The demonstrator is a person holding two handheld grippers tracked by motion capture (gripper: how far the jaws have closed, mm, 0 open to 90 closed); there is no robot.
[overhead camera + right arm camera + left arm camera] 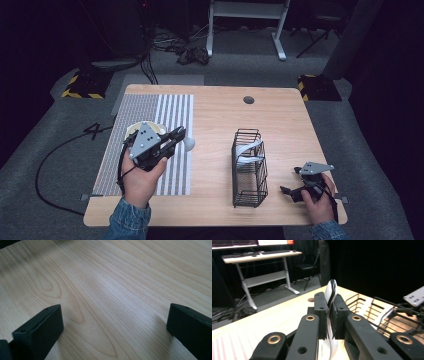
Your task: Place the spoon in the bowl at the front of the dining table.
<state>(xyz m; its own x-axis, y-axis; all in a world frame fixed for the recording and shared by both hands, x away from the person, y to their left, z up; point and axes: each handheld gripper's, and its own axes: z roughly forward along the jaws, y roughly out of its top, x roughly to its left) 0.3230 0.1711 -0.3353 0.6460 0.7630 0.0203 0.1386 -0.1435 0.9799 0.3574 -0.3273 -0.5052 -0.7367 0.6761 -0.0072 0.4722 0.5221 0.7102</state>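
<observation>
Two grippers work over the wooden table point(215, 125). At nine o'clock, above the striped mat point(172, 107), the left gripper point(179, 134) has its jaws clamped on a white spoon point(330, 293), whose bowl pokes out toward three o'clock. Behind it sits a pale bowl point(131, 129). Right of centre stands the wire basket point(248, 197), white pieces inside. At four o'clock, the right gripper point(290, 192) hovers with jaws spread wide, holding nothing.

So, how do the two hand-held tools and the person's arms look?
Both tools, the left tool and the right tool, are black with two blocky jaws. Each carries a grey three-cornered plate on top. The left one shows brass-coloured rivets and trails a black cable. The sleeves are blue denim.
</observation>
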